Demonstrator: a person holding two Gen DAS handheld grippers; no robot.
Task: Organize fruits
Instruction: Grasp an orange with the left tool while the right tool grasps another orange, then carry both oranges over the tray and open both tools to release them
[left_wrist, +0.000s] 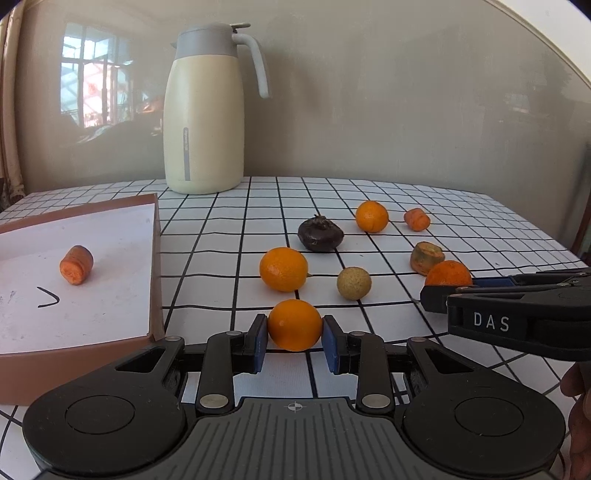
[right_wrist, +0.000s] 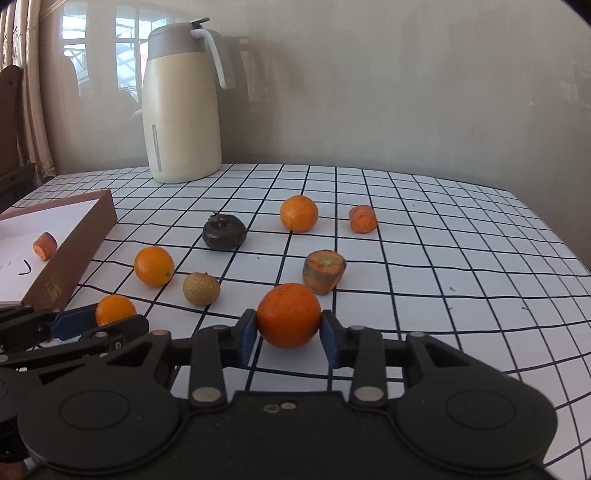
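Left gripper (left_wrist: 294, 341) clamped on a small orange (left_wrist: 294, 325) at lower centre of its view, right gripper (right_wrist: 289, 338) clamped on a tangerine (right_wrist: 289, 315) likewise, both fruits on the checked cloth (right_wrist: 443, 258); pickup step, next probably lift toward the box (left_wrist: 157, 266) at left.

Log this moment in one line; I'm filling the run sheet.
left gripper: shut on small smooth orange | right gripper: shut on darker round mandarin | brown cardboard tray: one carrot chunk
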